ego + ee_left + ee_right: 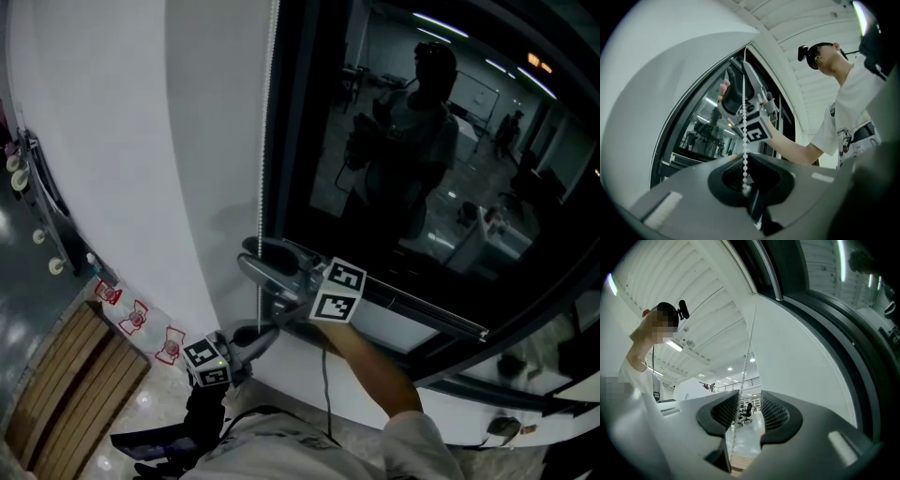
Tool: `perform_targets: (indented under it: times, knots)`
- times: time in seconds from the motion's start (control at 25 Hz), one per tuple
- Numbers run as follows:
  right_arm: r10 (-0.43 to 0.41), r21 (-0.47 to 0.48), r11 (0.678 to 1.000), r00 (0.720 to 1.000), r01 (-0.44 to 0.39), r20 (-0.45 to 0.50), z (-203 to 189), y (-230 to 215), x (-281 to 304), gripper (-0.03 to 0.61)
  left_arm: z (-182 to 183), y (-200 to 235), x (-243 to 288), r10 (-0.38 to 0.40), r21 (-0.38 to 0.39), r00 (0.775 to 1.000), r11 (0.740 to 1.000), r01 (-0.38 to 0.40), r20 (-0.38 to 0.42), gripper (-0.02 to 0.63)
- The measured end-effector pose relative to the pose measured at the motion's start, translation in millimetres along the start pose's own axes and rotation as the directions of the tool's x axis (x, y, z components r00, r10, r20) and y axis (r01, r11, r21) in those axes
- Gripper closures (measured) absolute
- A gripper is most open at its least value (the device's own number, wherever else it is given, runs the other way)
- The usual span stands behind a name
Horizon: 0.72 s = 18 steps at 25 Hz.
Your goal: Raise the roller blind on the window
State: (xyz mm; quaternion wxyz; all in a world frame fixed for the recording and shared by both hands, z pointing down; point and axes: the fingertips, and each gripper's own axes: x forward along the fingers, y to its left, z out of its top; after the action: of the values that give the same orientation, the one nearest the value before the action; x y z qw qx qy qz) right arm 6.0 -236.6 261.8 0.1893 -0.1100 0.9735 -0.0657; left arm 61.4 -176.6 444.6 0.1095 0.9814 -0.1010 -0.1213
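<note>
Two grippers work one bead chain point(264, 141), which hangs down the left edge of the window point(422, 187) from 12 o'clock. Our left gripper point(265, 331) is clamped on it. Our right gripper point(251, 256), at 12 o'clock above it, stands apart around the strand. We judge a fresh grip is due: centre the beads, close firmly, pull straight toward 6 o'clock. No blind cloth covers the visible glass.

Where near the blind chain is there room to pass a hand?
Free: the bare white wall left of the bead chain, and along the chain above the right gripper. Crowded: lower down, where the left gripper sits close under the right one beside the window frame.
</note>
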Motion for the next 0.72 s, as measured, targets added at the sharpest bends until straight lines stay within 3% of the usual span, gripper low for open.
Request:
perform_targets:
  times: [0.4,0.72]
  knots:
    - [0.083,-0.219,0.974,0.993,-0.062,0.089,141,5,56,0.45,2,-1,-3,-0.002,0.012,1.0,1.0,0.002,0.0,0.615]
    - [0.133,-0.289,0.953,0.982,-0.09,0.134,217,12,86,0.459,2,0,-6,0.009,0.014,1.0,1.0,-0.009,0.001,0.615]
